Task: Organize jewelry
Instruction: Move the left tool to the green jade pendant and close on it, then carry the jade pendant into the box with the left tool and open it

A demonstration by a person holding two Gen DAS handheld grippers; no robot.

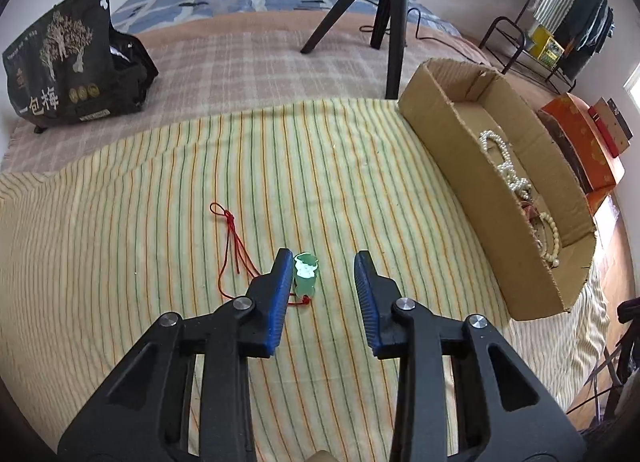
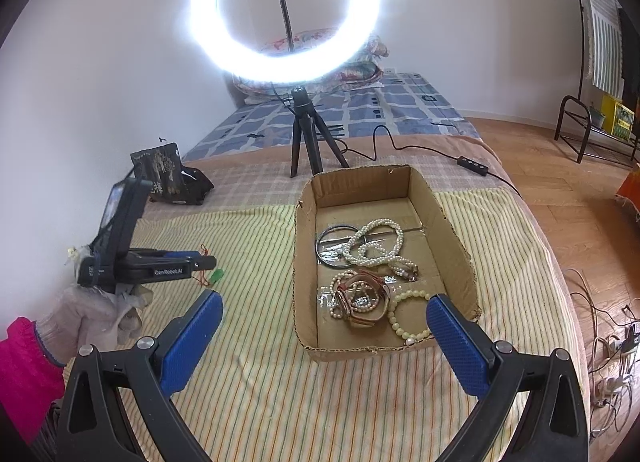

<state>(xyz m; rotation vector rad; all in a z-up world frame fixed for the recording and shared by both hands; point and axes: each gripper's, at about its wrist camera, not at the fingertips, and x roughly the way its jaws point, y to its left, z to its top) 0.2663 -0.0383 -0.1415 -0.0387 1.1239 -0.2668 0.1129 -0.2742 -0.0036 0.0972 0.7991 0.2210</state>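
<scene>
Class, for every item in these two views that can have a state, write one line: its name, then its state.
left gripper: open, pendant between pads, ungripped
right gripper: open, empty
green pendant: lying on striped cloth, beside left pad
red cord: loose on cloth
cardboard box: open-topped, holding jewelry
pearl necklace: inside box
ring light: switched on

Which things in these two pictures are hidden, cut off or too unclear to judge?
- Green pendant: in the left wrist view the left gripper covers its edge, so contact cannot be told.
- Red cord: partly hidden behind the same finger.
- Cardboard box: in the left wrist view its near wall hides most of the jewelry.
- Pink watch: tangled with beads in the right wrist view; its dial is unreadable.
</scene>
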